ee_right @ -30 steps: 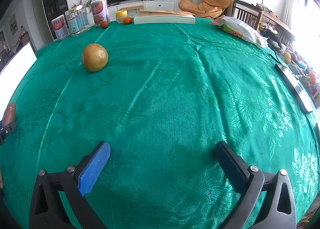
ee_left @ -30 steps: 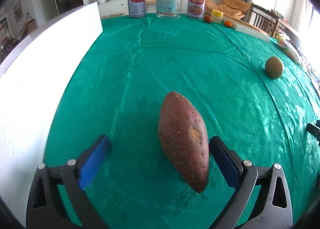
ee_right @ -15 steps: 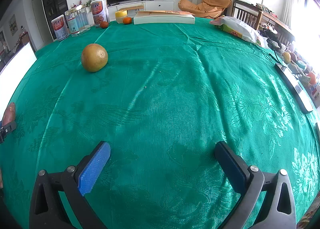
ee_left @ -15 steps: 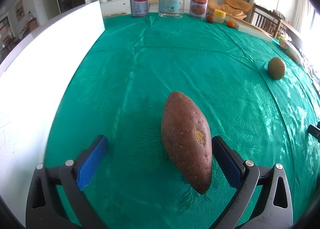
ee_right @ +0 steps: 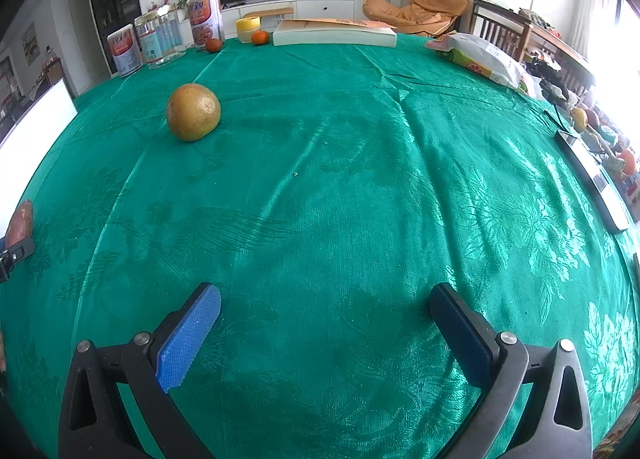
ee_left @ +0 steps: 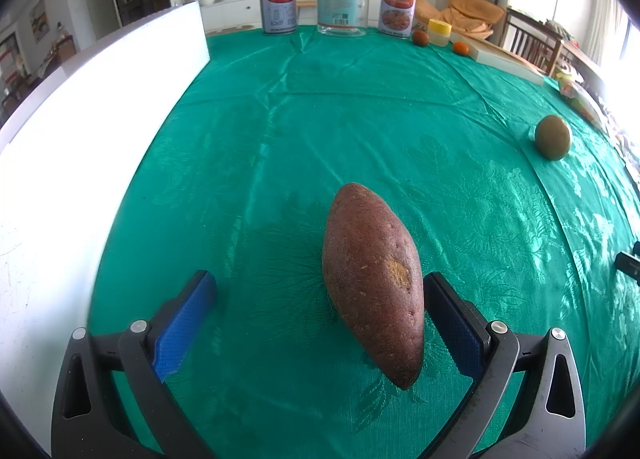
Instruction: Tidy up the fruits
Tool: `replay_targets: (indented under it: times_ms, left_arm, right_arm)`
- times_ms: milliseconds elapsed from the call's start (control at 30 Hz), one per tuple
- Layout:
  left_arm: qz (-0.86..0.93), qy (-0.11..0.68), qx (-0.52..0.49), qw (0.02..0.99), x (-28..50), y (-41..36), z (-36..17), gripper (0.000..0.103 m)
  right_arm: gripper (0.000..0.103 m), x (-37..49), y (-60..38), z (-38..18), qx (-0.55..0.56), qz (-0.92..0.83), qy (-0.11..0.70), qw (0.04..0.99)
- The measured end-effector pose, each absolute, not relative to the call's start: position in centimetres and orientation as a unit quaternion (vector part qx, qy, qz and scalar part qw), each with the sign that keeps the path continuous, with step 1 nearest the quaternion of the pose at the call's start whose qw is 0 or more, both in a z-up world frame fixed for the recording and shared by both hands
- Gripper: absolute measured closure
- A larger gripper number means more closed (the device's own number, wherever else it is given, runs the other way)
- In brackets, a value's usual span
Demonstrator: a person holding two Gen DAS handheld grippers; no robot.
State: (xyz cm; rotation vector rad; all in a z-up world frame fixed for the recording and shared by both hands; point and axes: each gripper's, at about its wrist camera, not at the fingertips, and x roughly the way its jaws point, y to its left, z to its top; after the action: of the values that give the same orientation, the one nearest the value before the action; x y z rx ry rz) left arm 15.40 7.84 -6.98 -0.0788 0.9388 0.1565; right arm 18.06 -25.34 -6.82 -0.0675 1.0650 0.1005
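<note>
Between the open left tongs (ee_left: 320, 311), against the right finger, the sweet potato (ee_left: 372, 283).

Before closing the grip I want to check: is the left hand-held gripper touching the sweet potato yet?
Cannot tell. In the left wrist view the sweet potato overlaps the right finger of the open left hand-held gripper, hiding any gap.

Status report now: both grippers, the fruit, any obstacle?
Left gripper open around sweet potato, right pad close beside it. Right gripper open, empty. Round fruit far ahead. No obstacle.
</note>
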Motion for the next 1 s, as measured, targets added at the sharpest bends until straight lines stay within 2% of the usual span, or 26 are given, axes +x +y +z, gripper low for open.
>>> replay_targets:
  times_ms: [167,267,367,500,633,800,867,900,933,967,1000]
  left_arm:
    - [0.075,0.452,-0.038,0.888,15.4,7.8,-7.0,0.001]
    - [0.075,0.452,-0.038,0.888,15.3,7.8,-7.0,0.001]
    - [0.075,0.452,-0.039,0.888,15.3,7.8,-7.0,0.001]
    - [0.075,0.452,-0.039,0.888,15.3,7.8,-7.0,0.001]
    - [0.074,0.451,-0.039,0.888,15.3,7.8,-7.0,0.001]
    - [0.074,0.451,-0.039,0.888,15.3,7.8,-7.0,0.001]
    - [0.074,0.451,-0.039,0.888,15.3,7.8,-7.0,0.001]
    - [0.074,0.451,-0.039,0.888,15.3,7.8,-7.0,0.001]
    - [0.074,0.451,-0.039,0.888,15.3,7.8,-7.0,0.001]
    - [0.074,0.451,-0.040,0.888,15.3,7.7,-7.0,0.001]
    - [0.074,0.451,-0.040,0.889,15.3,7.7,-7.0,0.001]
  right_arm:
    - [0.000,23.2,-23.1,-0.9,0.014,0.125,0.486,0.865]
    - [0.000,29.4,-20.1,2.1,0.064,0.171,0.477,0.860]
    - [0.001,37.0,-16.5,2.7,0.087,0.184,0.479,0.854]
    - [0.029,46.0,-12.3,0.8,0.090,0.161,0.488,0.853]
    - [0.034,52.1,-8.9,-1.7,0.089,0.146,0.500,0.849]
    - [0.036,56.3,-5.3,-4.4,0.051,0.129,0.513,0.847]
    - [0.041,57.4,-4.5,-5.5,0.039,0.124,0.521,0.843]
    - [0.048,57.8,-4.2,-6.1,0.034,0.124,0.528,0.840]
    - [0.063,58.1,-4.1,-6.7,0.032,0.122,0.537,0.834]
    - [0.073,58.2,-4.1,-6.8,0.031,0.121,0.536,0.835]
    - [0.073,58.0,-4.1,-6.7,0.034,0.124,0.531,0.837]
